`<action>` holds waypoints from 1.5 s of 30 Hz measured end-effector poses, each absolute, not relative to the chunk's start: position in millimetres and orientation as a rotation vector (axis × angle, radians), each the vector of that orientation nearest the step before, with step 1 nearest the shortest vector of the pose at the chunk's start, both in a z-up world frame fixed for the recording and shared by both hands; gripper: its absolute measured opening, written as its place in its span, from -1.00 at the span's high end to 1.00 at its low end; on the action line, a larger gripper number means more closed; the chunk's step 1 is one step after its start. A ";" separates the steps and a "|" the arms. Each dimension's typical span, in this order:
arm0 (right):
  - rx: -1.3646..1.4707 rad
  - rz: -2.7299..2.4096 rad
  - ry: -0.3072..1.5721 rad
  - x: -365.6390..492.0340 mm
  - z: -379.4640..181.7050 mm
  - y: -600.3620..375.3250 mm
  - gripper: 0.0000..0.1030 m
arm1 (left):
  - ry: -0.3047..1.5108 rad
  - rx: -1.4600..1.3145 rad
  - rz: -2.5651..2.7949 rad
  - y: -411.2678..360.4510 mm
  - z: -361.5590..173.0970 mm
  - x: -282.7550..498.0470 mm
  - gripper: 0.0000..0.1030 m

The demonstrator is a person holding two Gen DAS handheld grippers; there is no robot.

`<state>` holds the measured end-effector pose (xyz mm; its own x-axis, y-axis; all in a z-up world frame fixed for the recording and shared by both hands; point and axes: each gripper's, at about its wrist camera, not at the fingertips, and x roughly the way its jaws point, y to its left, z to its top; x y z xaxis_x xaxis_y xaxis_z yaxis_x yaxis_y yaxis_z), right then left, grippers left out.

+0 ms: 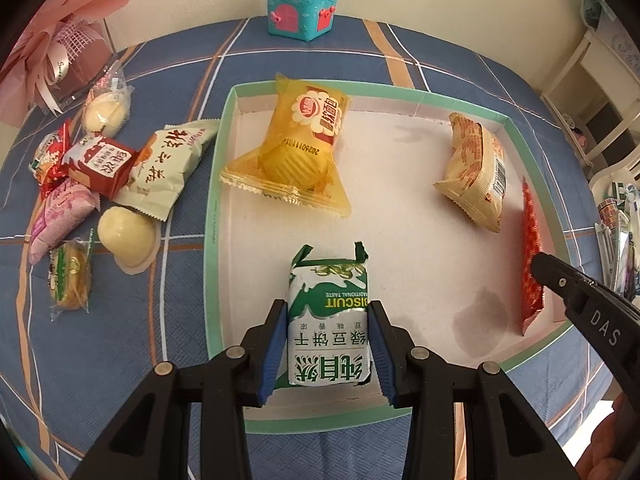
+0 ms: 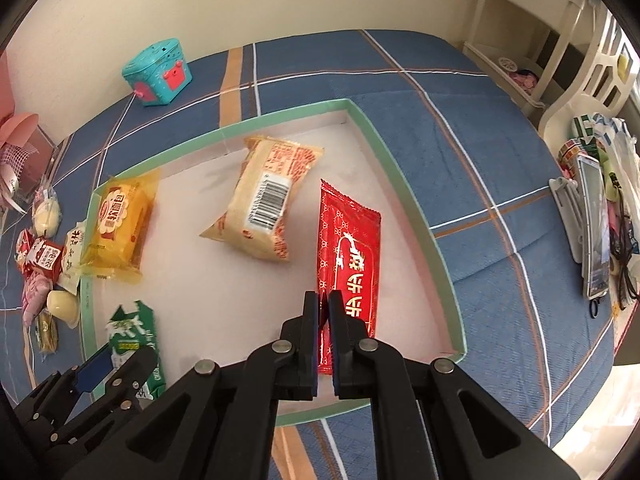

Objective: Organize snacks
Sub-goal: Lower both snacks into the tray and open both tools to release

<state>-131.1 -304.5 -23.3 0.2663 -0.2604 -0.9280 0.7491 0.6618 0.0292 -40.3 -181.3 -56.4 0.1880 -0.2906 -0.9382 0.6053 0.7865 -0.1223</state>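
Note:
My left gripper [image 1: 329, 312] is shut on a green and white biscuit pack [image 1: 328, 332], held just over the near left part of the white tray [image 1: 216, 200]. My right gripper [image 2: 322, 300] is shut on the near edge of a flat red packet [image 2: 348, 256], which stands on edge along the tray's right wall [image 2: 400, 176]. A yellow bun pack [image 1: 300, 148] leans on the tray's far left rim. A beige pack with a barcode [image 2: 268, 204] lies in the tray's far middle. The left wrist view shows the red packet [image 1: 530, 252] beside the right gripper's tip [image 1: 540, 264].
A pile of loose snacks [image 1: 100, 168] lies on the blue plaid cloth left of the tray. A teal toy box [image 1: 303, 8] stands at the back by the wall, a pink gift box [image 1: 68, 60] at the far left. A phone and clutter [image 2: 596, 232] sit beyond the table's right edge.

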 end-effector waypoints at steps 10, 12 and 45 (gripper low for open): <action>0.549 -0.675 1.107 -128.4 -26.5 -302.3 0.84 | 1.230 0.297 -0.660 -179.4 -54.9 -39.2 0.13; 0.550 -0.670 1.106 -128.0 -25.7 -302.1 0.84 | 1.226 0.295 -0.663 -177.9 -51.1 -38.9 0.12; 0.538 -0.734 1.122 -135.7 -34.0 -308.2 -0.62 | 1.187 0.208 -0.406 -115.0 -32.8 7.7 -1.00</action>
<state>-135.7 -308.2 -34.0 0.2471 -0.2519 -0.9357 0.7569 0.6530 0.0241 7.7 -115.0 -32.8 0.3135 -0.1969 -0.9290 0.4126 0.9093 -0.0535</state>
